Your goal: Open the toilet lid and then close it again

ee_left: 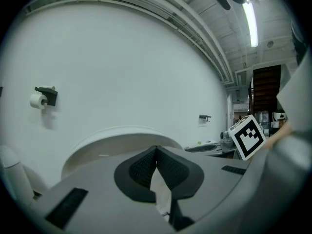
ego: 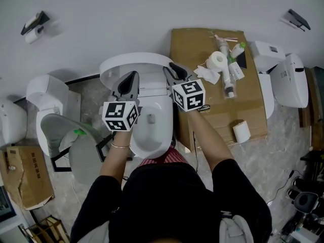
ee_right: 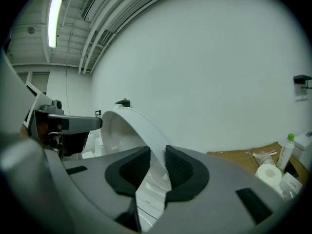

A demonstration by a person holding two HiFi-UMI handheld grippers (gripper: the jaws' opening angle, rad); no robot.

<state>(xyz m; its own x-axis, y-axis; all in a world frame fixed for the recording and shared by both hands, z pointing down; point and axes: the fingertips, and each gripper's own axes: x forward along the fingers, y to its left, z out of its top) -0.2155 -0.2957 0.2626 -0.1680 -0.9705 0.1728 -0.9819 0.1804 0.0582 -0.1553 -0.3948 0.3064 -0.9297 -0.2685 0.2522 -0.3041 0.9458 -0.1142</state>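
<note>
The toilet bowl (ego: 151, 133) is nearest and stands open just in front of the person. Over it, the 2 grippers reach toward the far side. The left gripper (ego: 132, 76) has its jaws pressed together with nothing between them, close before the toilet lid (ego: 134, 63). The right gripper (ego: 170, 69) grasps the right edge of this lid, which stands raised near the wall (ego: 152, 9). At the right, a cardboard box (ego: 212, 108) carries a paper roll (ego: 217, 61).

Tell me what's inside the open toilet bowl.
The toilet bowl shows only bare white inside, with one small dark spot near the middle. Its left side is covered by the marker cube of the left gripper.
</note>
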